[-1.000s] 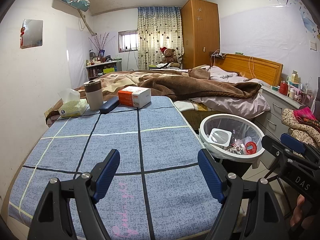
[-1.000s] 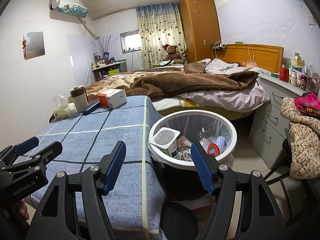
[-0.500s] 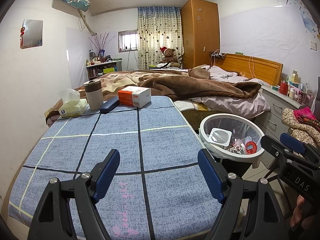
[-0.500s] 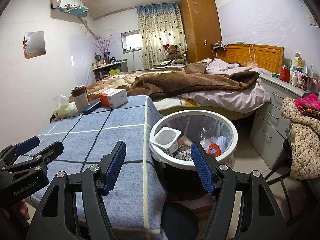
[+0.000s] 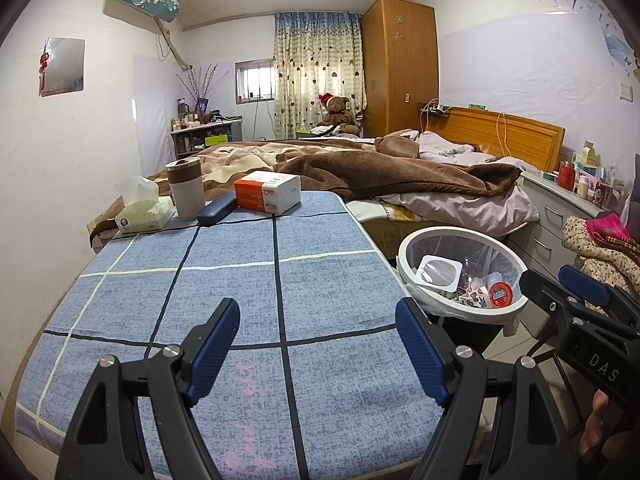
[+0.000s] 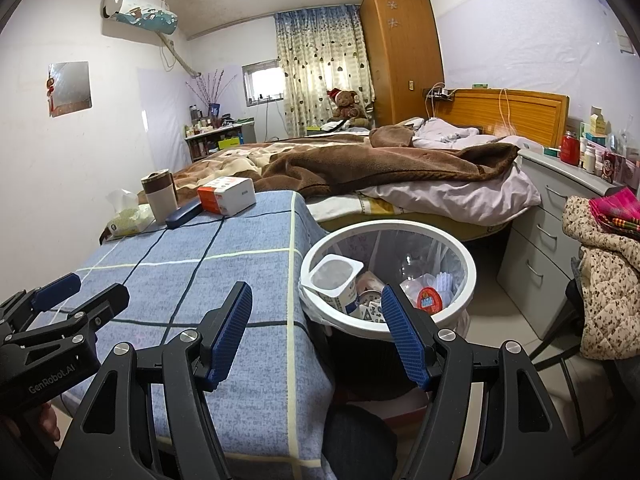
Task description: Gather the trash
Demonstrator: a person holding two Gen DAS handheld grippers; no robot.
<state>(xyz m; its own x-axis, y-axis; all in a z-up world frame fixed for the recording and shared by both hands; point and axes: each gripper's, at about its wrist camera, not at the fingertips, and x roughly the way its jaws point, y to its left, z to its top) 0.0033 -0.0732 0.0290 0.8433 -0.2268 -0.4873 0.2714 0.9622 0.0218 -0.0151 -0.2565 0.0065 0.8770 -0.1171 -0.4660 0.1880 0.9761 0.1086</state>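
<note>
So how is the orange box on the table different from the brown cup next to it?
The orange box is flat and blocky, orange and white with print; the brown cup is round and plain, beige with a dark brown band on top. The box lies low, while the cup stands upright and taller. Both sit at the far end of the blue checked table.

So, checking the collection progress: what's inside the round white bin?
The round white bin holds a white yogurt cup, a red-lidded tub and patterned wrappers; anything beneath them is hidden.

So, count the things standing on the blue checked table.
4, all at its far end: tissue pack leftmost, tumbler beside it, dark blue case next, orange-and-white box rightmost. More may hide behind them.
</note>
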